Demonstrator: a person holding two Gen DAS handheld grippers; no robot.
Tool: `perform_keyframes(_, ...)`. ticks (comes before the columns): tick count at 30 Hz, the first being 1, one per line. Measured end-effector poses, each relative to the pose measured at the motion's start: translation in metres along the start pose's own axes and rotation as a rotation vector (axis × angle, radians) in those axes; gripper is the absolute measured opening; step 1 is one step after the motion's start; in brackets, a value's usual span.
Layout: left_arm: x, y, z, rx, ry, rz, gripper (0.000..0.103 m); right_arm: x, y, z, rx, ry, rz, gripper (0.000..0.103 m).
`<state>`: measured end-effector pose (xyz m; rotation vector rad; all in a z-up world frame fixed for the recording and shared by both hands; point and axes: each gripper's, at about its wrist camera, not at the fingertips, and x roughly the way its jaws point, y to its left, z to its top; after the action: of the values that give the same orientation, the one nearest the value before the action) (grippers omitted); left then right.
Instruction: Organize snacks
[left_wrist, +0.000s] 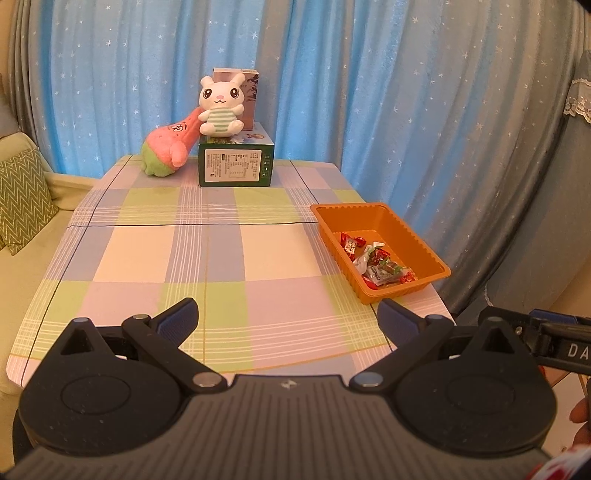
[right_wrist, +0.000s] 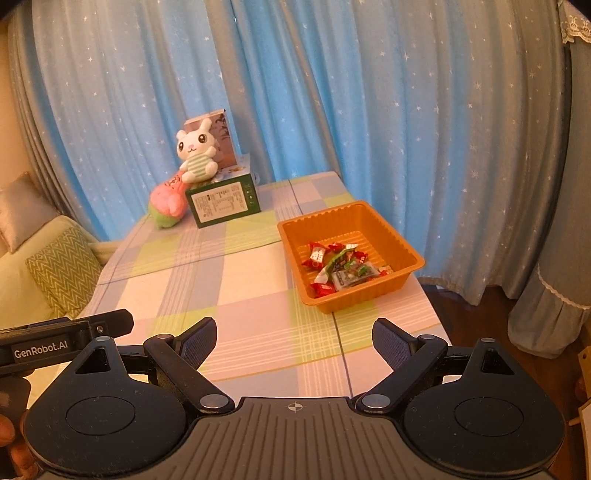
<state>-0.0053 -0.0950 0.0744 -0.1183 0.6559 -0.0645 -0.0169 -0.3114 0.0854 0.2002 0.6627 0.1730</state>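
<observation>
At the right edge of the checked surface (left_wrist: 229, 254), in the middle right of both frames, sits the orange tray (right_wrist: 373, 221), and the wrapped snacks (right_wrist: 338, 267) lie heaped inside it toward its near corner. No loose snack shows anywhere else on the cloth, so the gathering looks finished, or close to it; I cannot see what lies below the frame.

The left tool (left_wrist: 288, 317) stands wide open with nothing between its blue pads, low in the frame over the near part of the cloth. The right tool (right_wrist: 293, 339) is likewise spread and empty, with the tray ahead of it and slightly right.

Room is generous: the whole middle of the surface is bare. At the upper centre a green box (left_wrist: 235, 166) carries a white rabbit toy (left_wrist: 221, 107), with a pink plush (left_wrist: 168, 147) leaning beside it, well apart from the tray. The tray's outer side lies close to the surface's right edge, so a push from the left could slide it off.
</observation>
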Motion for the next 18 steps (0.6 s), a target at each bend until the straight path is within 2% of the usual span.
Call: perform_keyframes(18, 0.0006, -0.0053, -0.0062, 0.016, 0.01, -0.018, 0.102, -0.0011, -0.0022, -0.0024, 0.005, 0.001, 0.007, 0.091)
